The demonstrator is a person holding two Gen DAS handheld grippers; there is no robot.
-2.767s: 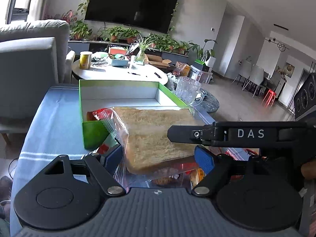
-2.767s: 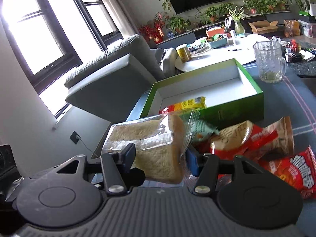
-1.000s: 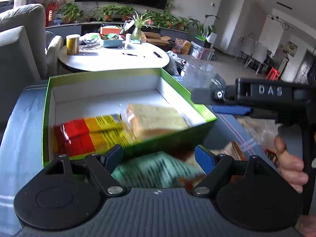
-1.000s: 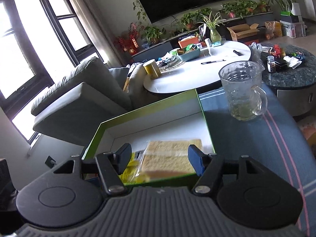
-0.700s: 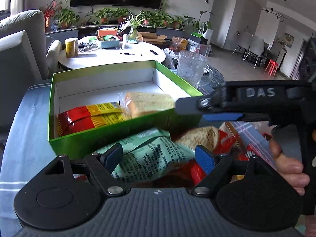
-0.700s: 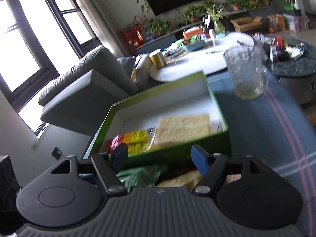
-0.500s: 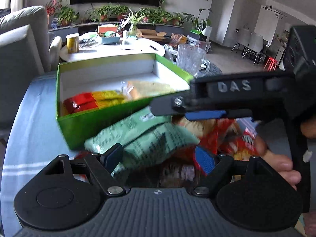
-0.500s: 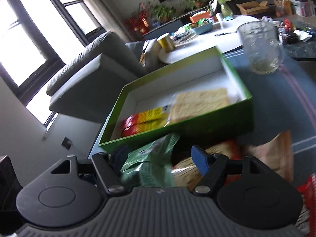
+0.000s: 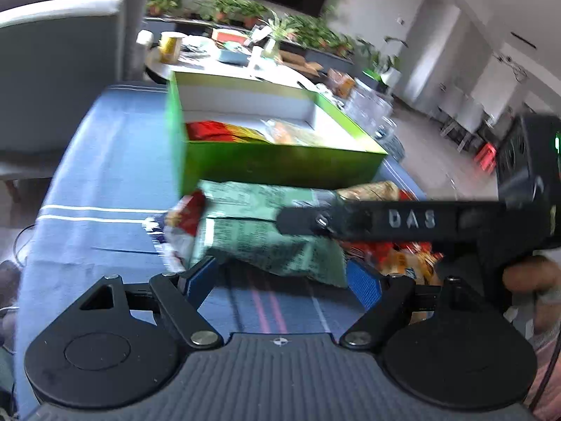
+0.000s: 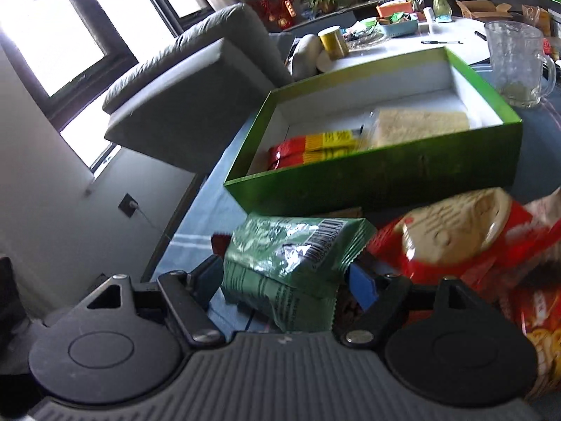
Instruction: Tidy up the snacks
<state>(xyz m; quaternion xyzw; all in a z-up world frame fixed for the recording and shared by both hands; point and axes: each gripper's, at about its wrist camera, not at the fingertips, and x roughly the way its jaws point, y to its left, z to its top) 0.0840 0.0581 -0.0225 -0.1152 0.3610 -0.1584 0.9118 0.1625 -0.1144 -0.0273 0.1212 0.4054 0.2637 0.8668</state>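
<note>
My left gripper [image 9: 282, 275] hangs with its jaws spread wide, nothing pinched between the blue pads [image 9: 364, 282]; the near end of the green snack bag [image 9: 266, 235] lies just beyond them on the blue striped tablecloth [image 9: 94, 189]. My right gripper [image 10: 287, 277] is released too, its jaws opening as I look, and the same green snack bag [image 10: 291, 259] sits between the fingers without either pad visibly pressing on it. From the left wrist view I see one finger of that right gripper [image 9: 385, 221] reaching across above the green bag, with my right hand [image 9: 533, 277] on its handle at the right edge.

The green box [image 10: 378, 175] stands further along the tablecloth, its near wall just behind the loose snack pile. Inside it, against the near wall, lie a red and yellow packet [image 10: 312, 149] and, beside it, a clear-wrapped bread pack [image 10: 417, 126]; the rest of the white floor is bare. To the right of the green bag lies a red bag with a beige picture [image 10: 452, 242], and further right more red and orange packets [image 10: 536, 319], partly cut off by the frame. A small red and white packet [image 9: 182, 224] pokes out from under the green bag's left side. A glass mug [image 10: 515, 63] stands past the box's far right corner.
</note>
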